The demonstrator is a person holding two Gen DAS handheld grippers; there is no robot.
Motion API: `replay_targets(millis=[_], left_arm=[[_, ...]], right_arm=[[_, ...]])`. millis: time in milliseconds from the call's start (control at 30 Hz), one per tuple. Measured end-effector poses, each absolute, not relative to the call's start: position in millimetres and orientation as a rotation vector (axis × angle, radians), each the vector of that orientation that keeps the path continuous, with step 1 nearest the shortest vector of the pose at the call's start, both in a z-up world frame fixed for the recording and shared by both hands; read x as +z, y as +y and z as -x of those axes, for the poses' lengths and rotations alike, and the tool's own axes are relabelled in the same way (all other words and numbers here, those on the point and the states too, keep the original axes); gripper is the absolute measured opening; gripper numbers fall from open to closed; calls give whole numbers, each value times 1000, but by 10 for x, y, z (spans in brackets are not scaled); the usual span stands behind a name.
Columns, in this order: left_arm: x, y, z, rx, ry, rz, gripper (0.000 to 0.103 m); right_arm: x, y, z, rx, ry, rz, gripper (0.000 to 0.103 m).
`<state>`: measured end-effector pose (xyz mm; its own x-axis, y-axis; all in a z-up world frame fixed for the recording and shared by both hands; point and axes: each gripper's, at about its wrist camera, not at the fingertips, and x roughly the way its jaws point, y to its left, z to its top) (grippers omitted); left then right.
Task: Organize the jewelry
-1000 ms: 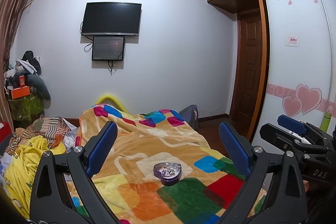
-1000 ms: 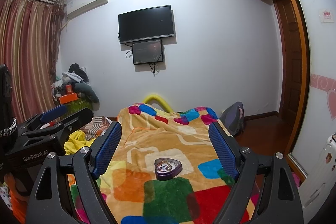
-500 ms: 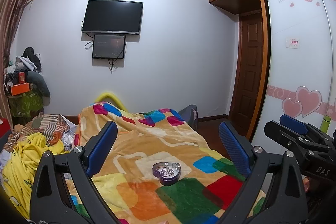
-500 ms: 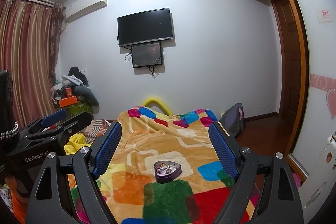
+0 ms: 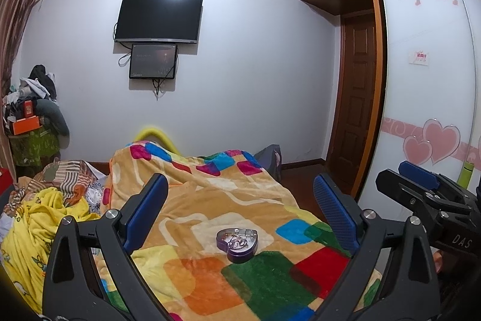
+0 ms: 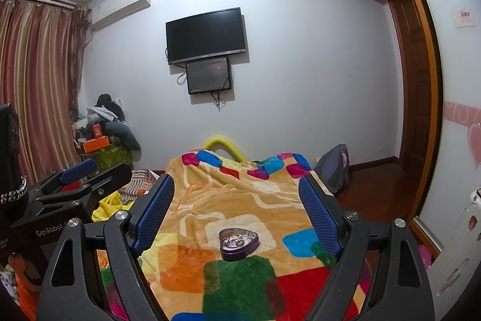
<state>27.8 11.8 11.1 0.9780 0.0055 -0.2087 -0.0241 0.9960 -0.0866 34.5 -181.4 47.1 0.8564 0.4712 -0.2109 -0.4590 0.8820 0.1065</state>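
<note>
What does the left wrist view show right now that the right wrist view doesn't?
Only the left wrist view shows the pink hearts on the wardrobe door, the green bottle beside it, and the right hand-held gripper from the side.

Only the right wrist view shows the striped curtains and the left hand-held gripper from the side.

Both share the purple heart-shaped tin of jewelry, lid off, on the patchwork blanket, plus the wall TV. Both grippers are open and empty.

Jewelry (image 5: pixel 237 241) in tin (image 5: pixel 239 253) on blanket (image 5: pixel 210 200), television (image 5: pixel 158 19) on wall behind.
</note>
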Motion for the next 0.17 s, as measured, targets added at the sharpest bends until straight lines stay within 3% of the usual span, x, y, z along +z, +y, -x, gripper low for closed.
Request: replay_targets(millis=[167], left_arm=[[46, 189, -394, 16, 235, 112, 98]], right_arm=[[414, -1803, -416, 487, 252, -53, 82]])
